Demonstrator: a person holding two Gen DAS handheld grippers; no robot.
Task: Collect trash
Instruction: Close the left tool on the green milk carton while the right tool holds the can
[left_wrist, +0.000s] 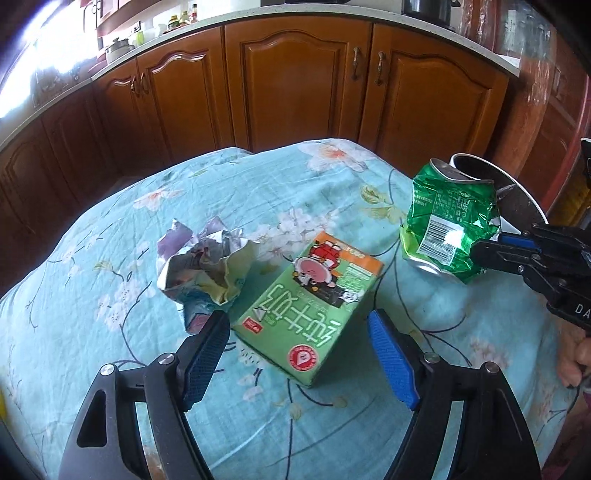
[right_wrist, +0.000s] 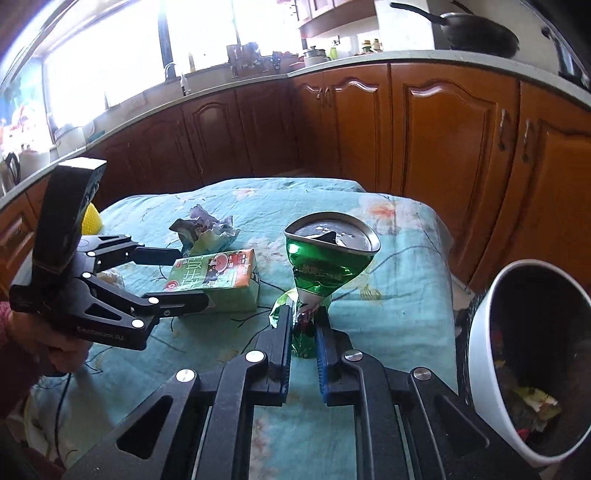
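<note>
A green milk carton lies on the floral blue tablecloth. My left gripper is open, one finger on each side of the carton's near end; it also shows in the right wrist view around the carton. A crumpled foil wrapper lies left of the carton. My right gripper is shut on a crushed green can and holds it above the table; the can shows at the right in the left wrist view.
A white trash bin with rubbish inside stands at the table's right edge. A yellow object sits at the far left of the table. Wooden kitchen cabinets run behind the table.
</note>
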